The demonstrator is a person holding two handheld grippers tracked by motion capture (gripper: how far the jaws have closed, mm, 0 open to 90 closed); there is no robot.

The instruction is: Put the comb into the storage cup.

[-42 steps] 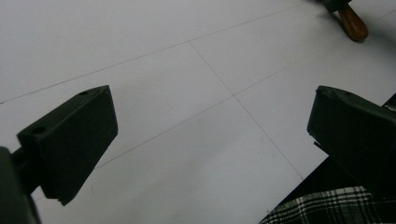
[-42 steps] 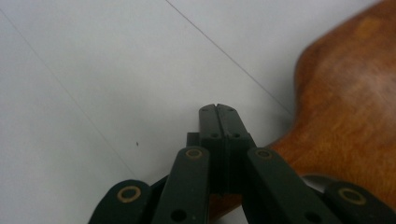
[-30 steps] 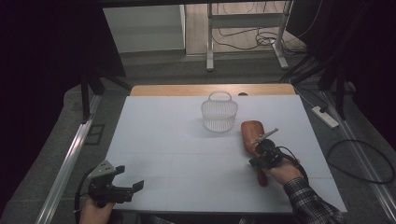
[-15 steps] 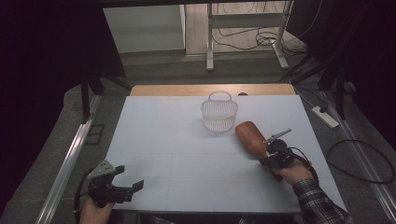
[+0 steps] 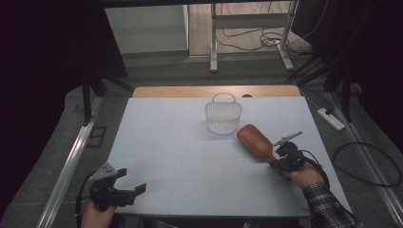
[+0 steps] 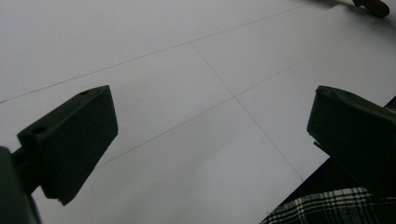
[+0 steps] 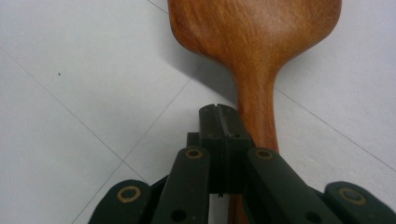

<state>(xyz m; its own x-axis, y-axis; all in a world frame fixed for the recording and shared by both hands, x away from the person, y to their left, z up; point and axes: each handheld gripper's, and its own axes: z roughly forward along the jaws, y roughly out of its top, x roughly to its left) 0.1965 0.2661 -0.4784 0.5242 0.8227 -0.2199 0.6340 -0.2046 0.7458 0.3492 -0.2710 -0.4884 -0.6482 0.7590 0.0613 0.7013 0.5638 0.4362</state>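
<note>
A wooden hairbrush (image 5: 252,139) lies diagonally on the white table (image 5: 166,142), its head toward the white wire basket (image 5: 223,114) and its handle toward my right hand. My right gripper (image 5: 277,160) is at the handle's end. In the right gripper view its jaws (image 7: 219,116) are pressed together with nothing between the pads, and the brush's handle (image 7: 254,107) runs just beside and under them. My left gripper (image 5: 131,180) rests at the table's front left corner with its jaws wide open (image 6: 210,109) over bare table.
The basket stands upright near the table's far middle. A wooden strip (image 5: 190,91) edges the table's far side. A power strip (image 5: 331,118) and cables lie on the floor to the right. A plaid sleeve (image 5: 328,206) comes in at the bottom right.
My right gripper has moved to the right. The brush has swung with it from nearly straight to diagonal, its handle going right. The left gripper has kept still.
</note>
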